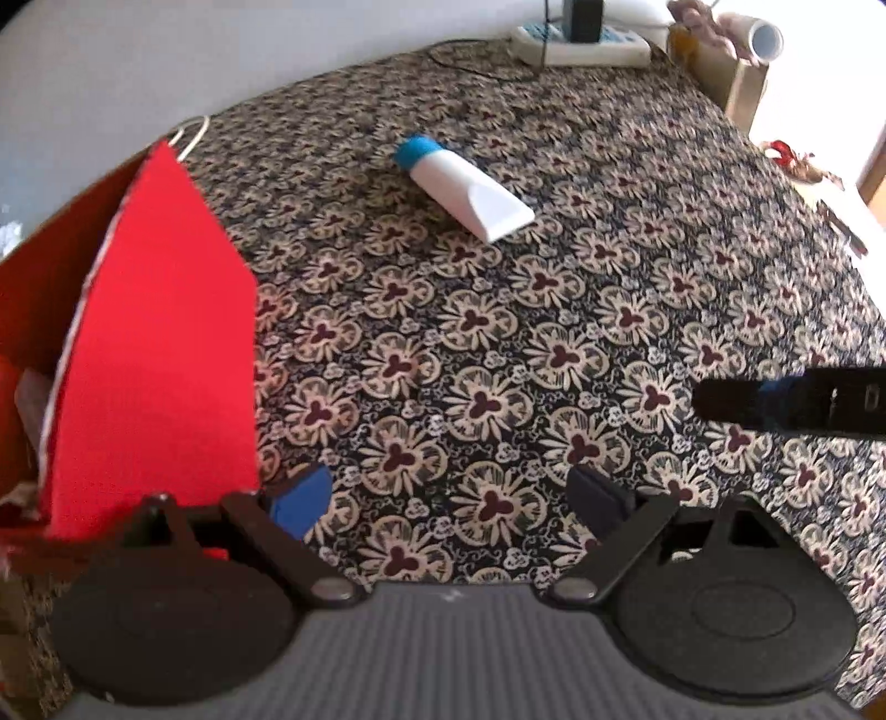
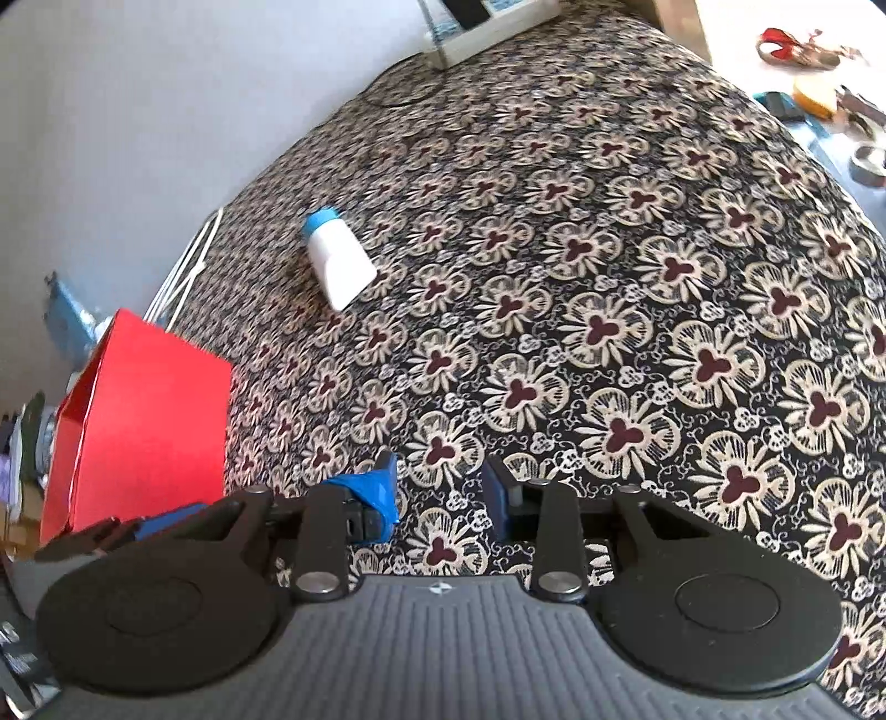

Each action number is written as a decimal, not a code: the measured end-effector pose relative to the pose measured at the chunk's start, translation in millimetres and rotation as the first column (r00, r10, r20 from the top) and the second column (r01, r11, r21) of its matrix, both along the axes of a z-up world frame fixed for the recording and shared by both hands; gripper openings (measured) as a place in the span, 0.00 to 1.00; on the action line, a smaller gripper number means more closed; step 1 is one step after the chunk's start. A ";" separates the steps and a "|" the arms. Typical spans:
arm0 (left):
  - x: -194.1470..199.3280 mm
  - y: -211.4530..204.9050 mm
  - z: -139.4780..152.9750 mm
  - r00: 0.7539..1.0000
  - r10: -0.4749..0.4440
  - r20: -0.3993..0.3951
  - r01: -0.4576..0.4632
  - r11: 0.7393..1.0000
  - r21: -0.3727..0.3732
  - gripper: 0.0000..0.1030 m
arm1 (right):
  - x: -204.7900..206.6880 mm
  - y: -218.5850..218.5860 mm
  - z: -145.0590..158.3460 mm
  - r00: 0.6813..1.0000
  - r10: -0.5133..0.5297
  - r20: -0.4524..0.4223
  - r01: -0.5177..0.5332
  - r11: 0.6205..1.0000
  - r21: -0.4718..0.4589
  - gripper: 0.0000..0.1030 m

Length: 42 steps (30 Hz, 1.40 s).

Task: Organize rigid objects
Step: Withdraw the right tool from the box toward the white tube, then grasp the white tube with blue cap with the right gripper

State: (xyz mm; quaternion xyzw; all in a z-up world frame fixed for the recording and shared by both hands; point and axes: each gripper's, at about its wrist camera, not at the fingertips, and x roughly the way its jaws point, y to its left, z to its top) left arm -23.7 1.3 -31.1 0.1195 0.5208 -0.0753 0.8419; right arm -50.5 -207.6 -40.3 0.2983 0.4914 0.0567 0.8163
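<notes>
A white tube with a blue cap lies on the patterned tablecloth, far ahead of my left gripper; it also shows in the right wrist view, ahead and to the left. A red box with an open flap stands at the left; in the right wrist view the red box is at the lower left. My left gripper is open and empty beside the box. My right gripper is open and empty above the cloth. One of its fingers shows at the right of the left wrist view.
A white power strip with a black plug lies at the table's far edge by the wall. A white cord lies behind the box. Clutter sits on a surface past the table's right edge.
</notes>
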 end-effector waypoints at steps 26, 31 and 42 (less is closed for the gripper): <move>31.3 1.0 -24.4 0.997 -0.041 -0.072 0.035 0.996 -0.085 0.88 | 27.1 7.7 -25.2 1.000 0.003 -0.010 -0.003 1.000 0.021 0.17; 40.3 3.0 -28.1 0.996 -0.051 -0.068 0.041 0.990 -0.137 0.88 | 37.9 8.6 -30.1 1.000 0.008 0.013 -0.008 0.999 0.045 0.17; 60.5 1.9 -19.3 0.995 -0.089 0.052 0.100 0.956 -0.277 0.89 | 83.0 6.5 -30.5 0.996 -0.007 0.083 0.004 0.999 0.036 0.17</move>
